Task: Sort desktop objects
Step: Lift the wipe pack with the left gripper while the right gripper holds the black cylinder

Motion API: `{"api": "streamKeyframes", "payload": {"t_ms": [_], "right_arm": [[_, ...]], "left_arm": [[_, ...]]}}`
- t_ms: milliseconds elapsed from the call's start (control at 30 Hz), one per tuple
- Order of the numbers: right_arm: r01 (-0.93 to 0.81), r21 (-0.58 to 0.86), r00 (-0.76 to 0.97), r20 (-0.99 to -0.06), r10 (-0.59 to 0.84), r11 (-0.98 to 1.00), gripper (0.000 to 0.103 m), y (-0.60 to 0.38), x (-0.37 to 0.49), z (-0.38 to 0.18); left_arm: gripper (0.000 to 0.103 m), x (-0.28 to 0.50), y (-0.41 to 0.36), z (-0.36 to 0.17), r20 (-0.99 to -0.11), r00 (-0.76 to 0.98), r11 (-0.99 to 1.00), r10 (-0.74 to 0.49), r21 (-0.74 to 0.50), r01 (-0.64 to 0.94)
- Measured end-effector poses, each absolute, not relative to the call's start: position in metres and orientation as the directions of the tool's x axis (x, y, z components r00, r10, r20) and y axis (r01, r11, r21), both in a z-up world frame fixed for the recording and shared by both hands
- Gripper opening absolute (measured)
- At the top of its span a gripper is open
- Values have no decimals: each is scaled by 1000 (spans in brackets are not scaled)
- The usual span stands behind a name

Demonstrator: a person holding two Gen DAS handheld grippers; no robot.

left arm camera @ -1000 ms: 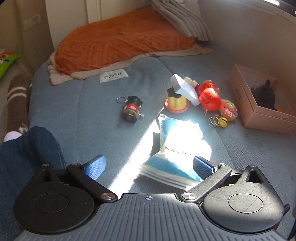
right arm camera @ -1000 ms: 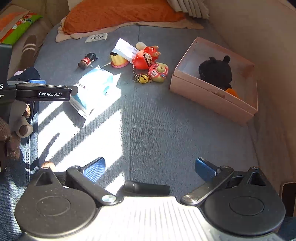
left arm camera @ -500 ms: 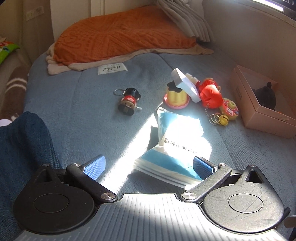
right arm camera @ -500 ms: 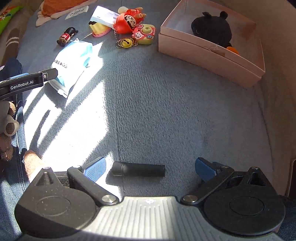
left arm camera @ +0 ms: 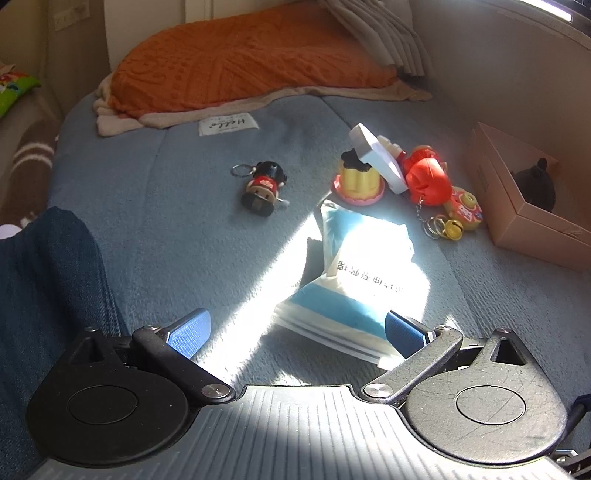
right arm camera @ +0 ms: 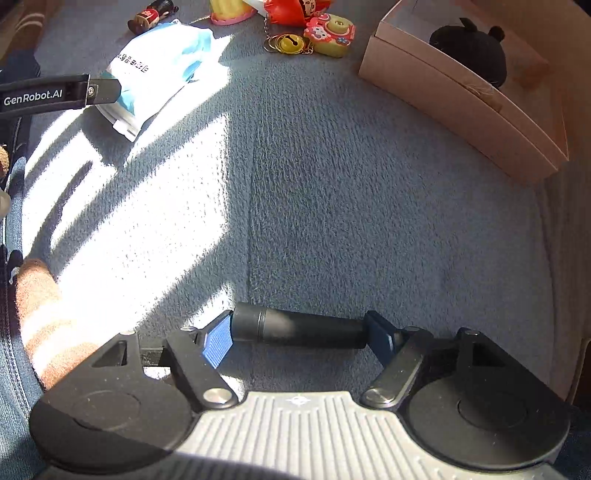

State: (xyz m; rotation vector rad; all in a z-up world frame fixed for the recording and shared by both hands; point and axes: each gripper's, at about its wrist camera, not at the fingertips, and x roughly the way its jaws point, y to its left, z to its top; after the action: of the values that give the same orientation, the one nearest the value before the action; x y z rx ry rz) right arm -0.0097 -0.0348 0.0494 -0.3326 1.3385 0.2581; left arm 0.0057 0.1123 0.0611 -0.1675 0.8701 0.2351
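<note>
My right gripper is shut on a black cylinder, held end to end between its pads on the blue-grey blanket. My left gripper is open and empty, just in front of a blue and white tissue pack, which also shows in the right wrist view. A small doll keychain, a yellow pudding toy, a white card, a red figure and a pink toy camera with a bell lie beyond. A pink box holds a black plush.
An orange pillow and folded grey cloth lie at the back. My jeans-clad leg is at the left. A beige wall runs along the right. The left gripper's arm shows in the right wrist view.
My right gripper dropped toward the blanket and closed on the black cylinder. My left gripper drifted slightly and stayed open.
</note>
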Motion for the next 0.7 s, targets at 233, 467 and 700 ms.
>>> {"api": "streamKeyframes", "payload": {"t_ms": [233, 467, 700], "right_arm": [[-297, -1, 363, -925, 112, 955, 76, -79, -11, 106], [-215, 134, 492, -841, 226, 967, 76, -122, -30, 147], [-274, 67, 571, -792, 218, 959, 76, -105, -54, 135]], "left_arm": [[103, 6, 97, 62, -777, 616, 979, 131, 4, -203], [102, 5, 73, 64, -768, 631, 990, 111, 30, -138], [99, 46, 53, 59, -764, 609, 976, 213, 138, -168]]}}
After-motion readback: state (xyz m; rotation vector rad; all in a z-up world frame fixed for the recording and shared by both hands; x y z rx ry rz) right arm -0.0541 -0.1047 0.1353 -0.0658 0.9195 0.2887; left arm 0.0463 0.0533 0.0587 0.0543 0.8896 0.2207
